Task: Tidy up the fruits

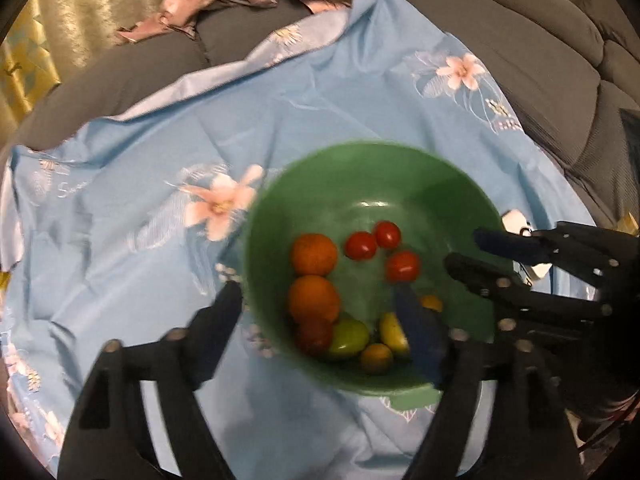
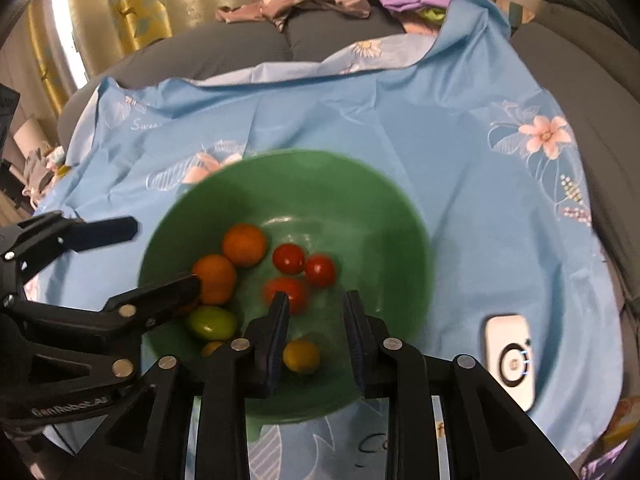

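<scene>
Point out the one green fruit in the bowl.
The green fruit lies at the near side of the green bowl, just below the two oranges; every other fruit is red, orange or yellow.

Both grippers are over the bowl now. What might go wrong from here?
1. The left gripper stands open astride the bowl's rim; closing or dropping could knock or tip the bowl.
2. The right gripper is close beside it with jaws slightly apart and empty; the two may collide.
3. The fruit is packed tight: going for a tomato could bruise it or roll an orange.
</scene>
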A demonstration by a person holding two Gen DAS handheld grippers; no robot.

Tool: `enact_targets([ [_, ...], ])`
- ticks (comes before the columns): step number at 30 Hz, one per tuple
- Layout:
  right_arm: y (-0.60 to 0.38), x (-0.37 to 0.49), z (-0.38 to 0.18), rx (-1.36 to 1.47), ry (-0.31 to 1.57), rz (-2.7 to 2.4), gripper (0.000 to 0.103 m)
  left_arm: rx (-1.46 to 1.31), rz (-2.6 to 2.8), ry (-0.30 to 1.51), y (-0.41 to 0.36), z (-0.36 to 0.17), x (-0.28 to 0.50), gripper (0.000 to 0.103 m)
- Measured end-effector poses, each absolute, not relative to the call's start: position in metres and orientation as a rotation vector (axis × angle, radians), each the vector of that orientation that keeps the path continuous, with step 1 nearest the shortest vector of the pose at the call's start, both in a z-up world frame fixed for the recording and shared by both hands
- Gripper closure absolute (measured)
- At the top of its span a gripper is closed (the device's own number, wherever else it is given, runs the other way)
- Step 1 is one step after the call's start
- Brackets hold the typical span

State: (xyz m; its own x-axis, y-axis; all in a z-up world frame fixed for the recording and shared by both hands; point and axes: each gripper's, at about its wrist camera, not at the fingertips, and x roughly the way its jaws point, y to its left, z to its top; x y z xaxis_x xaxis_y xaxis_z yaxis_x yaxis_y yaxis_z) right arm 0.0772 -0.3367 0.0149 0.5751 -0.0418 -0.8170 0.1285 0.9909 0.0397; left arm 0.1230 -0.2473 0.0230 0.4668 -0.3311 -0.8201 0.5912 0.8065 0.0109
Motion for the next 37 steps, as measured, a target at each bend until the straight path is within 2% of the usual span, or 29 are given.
enact_targets([
  [4, -0.337, 0.072, 0.045, 0.087, 0.942, -0.089, 0.064, 0.326, -0.536, 0.887, -0.239, 0.053, 0.116, 0.01],
  [5, -0.338, 0.071, 0.056, 0.095, 0.948, -0.078, 0.064, 0.321, -0.531, 0.879, -0.235, 0.062, 0.115, 0.003],
  [6, -0.338, 0.071, 0.061, 0.106, 0.956, -0.071, 0.064, 0.317, -0.521, 0.876, -0.232, 0.071, 0.113, 0.001],
  [9, -0.342, 0.073, 0.079, 0.15, 1.008, -0.082, 0.052, 0.287, -0.491, 0.879, -0.225, 0.091, 0.113, 0.001],
  [13, -0.341, 0.073, 0.101, 0.166, 1.039, -0.068, 0.051, 0.258, -0.458, 0.935, -0.228, 0.117, 0.118, 0.001],
  [21, -0.342, 0.07, 0.133, 0.104, 1.063, -0.065, 0.051, 0.325, -0.452, 0.885, -0.24, 0.155, 0.108, 0.001],
  [37, -0.346, 0.069, 0.141, 0.077, 1.046, -0.072, 0.051, 0.323, -0.452, 0.894, -0.246, 0.161, 0.11, 0.001],
])
